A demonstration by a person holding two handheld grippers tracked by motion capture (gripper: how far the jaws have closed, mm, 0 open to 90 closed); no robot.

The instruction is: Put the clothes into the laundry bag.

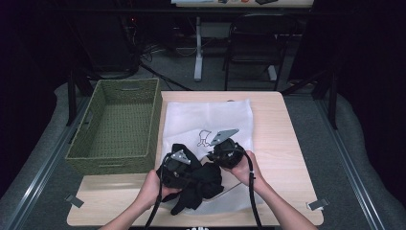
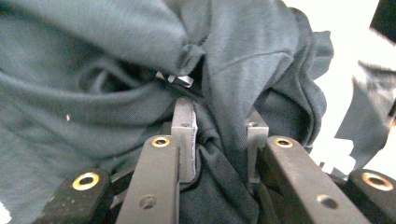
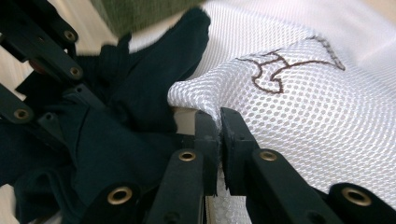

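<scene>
Pinching the white mesh bag (image 3: 299,93) edge shut in the right tool (image 3: 219,140), with the dark garment (image 2: 116,70) bunched between the left tool's (image 2: 219,135) narrowed jaws, just left of the bag's mouth.

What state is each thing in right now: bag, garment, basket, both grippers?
Mesh bag: lying flat on the table, near edge pinched and lifted.
Garment: bunched at the bag's mouth, whether partly inside is unclear.
Basket: upright, empty.
Left gripper: jaws on a fold of the garment.
Right gripper: shut on the bag's mesh.
</scene>
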